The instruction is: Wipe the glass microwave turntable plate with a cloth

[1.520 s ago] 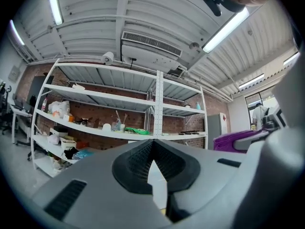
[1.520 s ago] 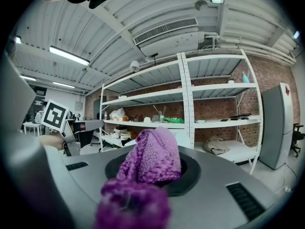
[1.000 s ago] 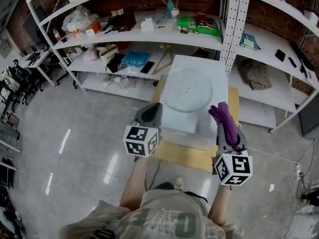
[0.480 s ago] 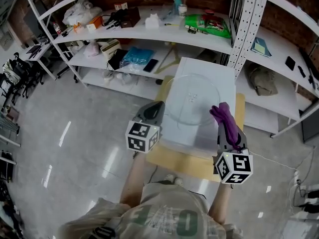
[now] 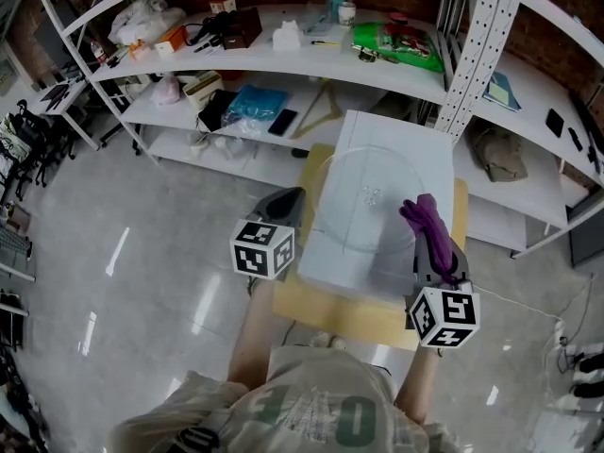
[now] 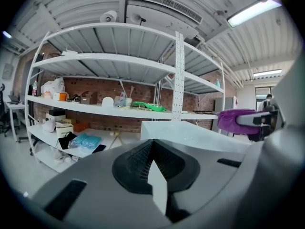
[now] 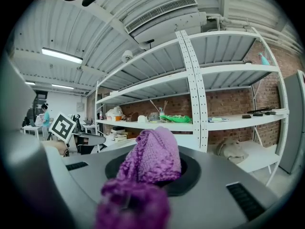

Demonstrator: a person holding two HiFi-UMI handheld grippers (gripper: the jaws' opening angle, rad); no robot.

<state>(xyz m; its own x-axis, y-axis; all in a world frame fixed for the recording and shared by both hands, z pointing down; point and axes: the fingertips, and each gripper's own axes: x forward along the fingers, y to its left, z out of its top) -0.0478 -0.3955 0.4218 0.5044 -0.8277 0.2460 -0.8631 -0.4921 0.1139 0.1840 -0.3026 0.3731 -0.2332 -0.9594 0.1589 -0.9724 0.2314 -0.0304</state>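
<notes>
Polished grey flooring [image 5: 142, 281] is noted beneath the work area, with strip-light reflections recorded on it. Nearest the head view, a person's shirt front [image 5: 311, 413] and two forearms are seen.

The left gripper [image 5: 286, 199] is held to the left of a white box unit [image 5: 335, 262], just off its edge and apart from it. In the left gripper view its jaws [image 6: 155, 185] are observed closed together, with nothing lodged between them.

The right gripper [image 5: 422, 223] is held over the near right part of the box unit. A purple knitted cloth [image 5: 436, 243] is clamped between its fingers. In the right gripper view the cloth [image 7: 152, 159] is seen bunched up out of the jaw recess and draped back toward the camera. The cloth's front end is placed at the near right rim of the glass turntable plate [image 5: 363, 182]; contact between the two cannot be established.

The plate is laid flat on top of the box unit and covers most of that top. The box unit is set on a yellowish board [image 5: 311, 305].

Farther back, white shelving [image 5: 283, 55] is recorded against a brick wall, loaded with bags, boxes, a green packet [image 5: 396, 47] and other small items.
</notes>
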